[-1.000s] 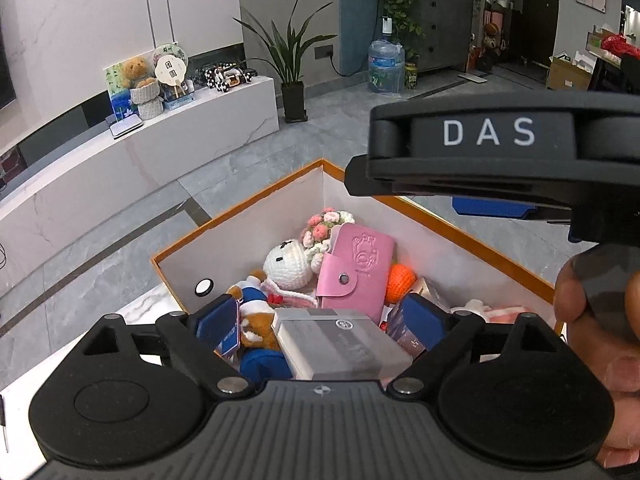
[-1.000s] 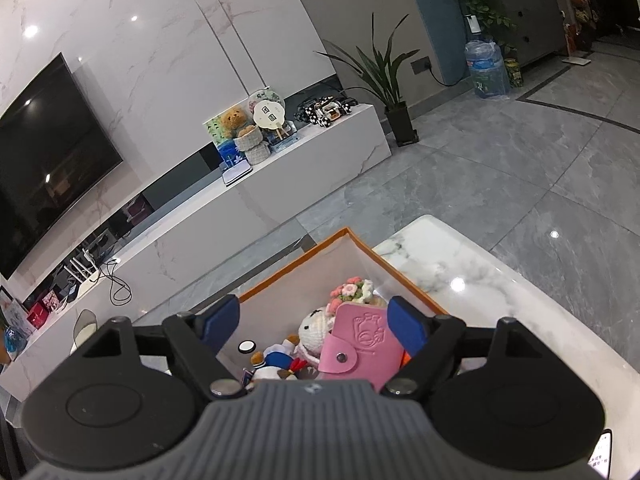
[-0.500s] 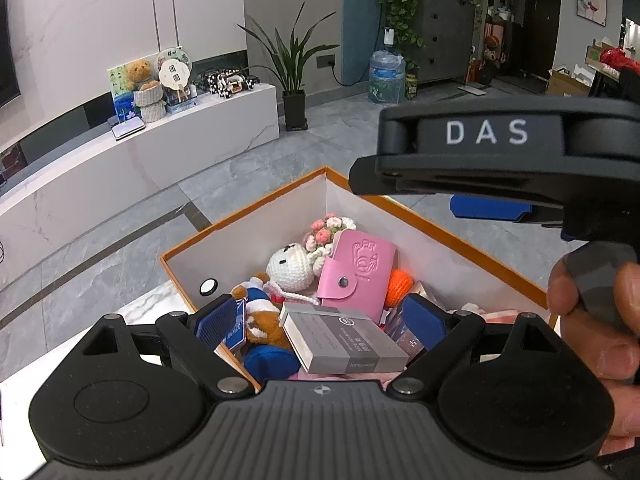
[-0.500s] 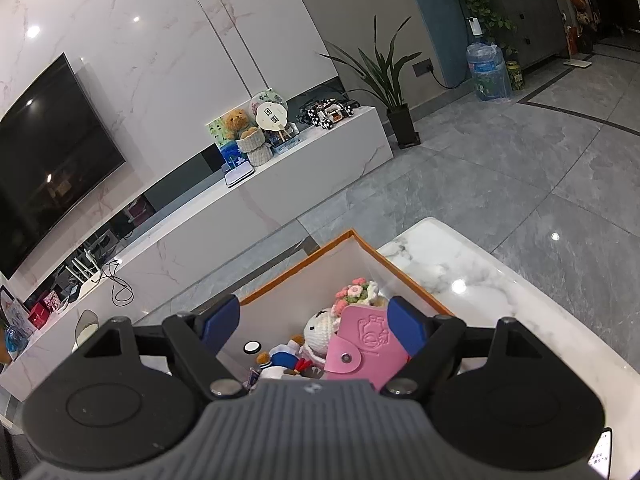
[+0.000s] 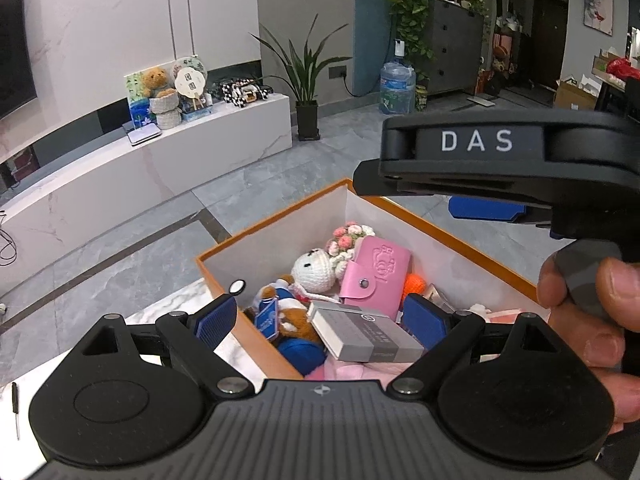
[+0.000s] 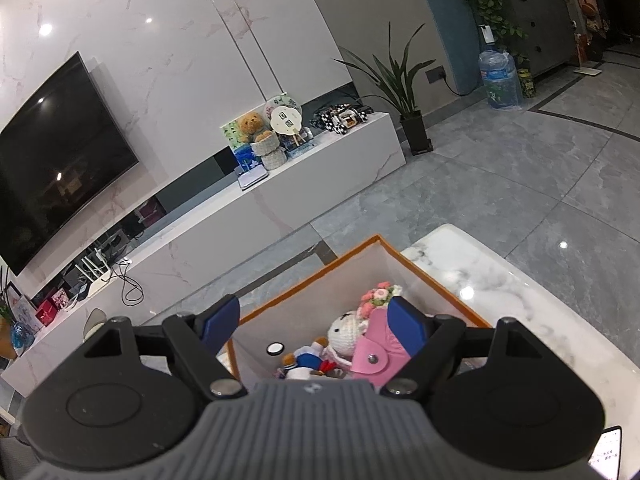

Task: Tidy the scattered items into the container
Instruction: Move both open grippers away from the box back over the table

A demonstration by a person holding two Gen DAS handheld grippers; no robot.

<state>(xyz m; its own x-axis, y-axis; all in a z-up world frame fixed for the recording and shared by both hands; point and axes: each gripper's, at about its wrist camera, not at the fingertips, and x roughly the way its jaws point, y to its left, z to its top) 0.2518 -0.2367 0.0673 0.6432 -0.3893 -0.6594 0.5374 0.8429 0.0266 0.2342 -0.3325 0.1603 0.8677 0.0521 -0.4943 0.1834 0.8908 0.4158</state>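
- A small screwdriver (image 5: 15, 410) is lying at the far left of the marble table (image 5: 176, 304), seemingly one of the last items outside the container.
- The left gripper (image 5: 320, 316) is hanging over the near end of the orange-rimmed box (image 5: 452, 236), its fingers (image 5: 214, 318) standing wide apart and gripping nothing; a grey carton (image 5: 364, 334) is resting on the pile just beyond them.
- Farther in, a white knitted doll (image 5: 313, 270), a pink card wallet (image 5: 378, 276) and an orange ball (image 5: 414, 283) are sitting packed together inside the box.
- At right, a hand (image 5: 592, 312) is holding the right gripper (image 6: 314, 324) above the box, fingers (image 6: 406, 328) spread and empty.
- The step in hand appears to be the release into the box; the next move is likely calling for a swing left toward the screwdriver, with a low, narrow pinch on its thin shaft.
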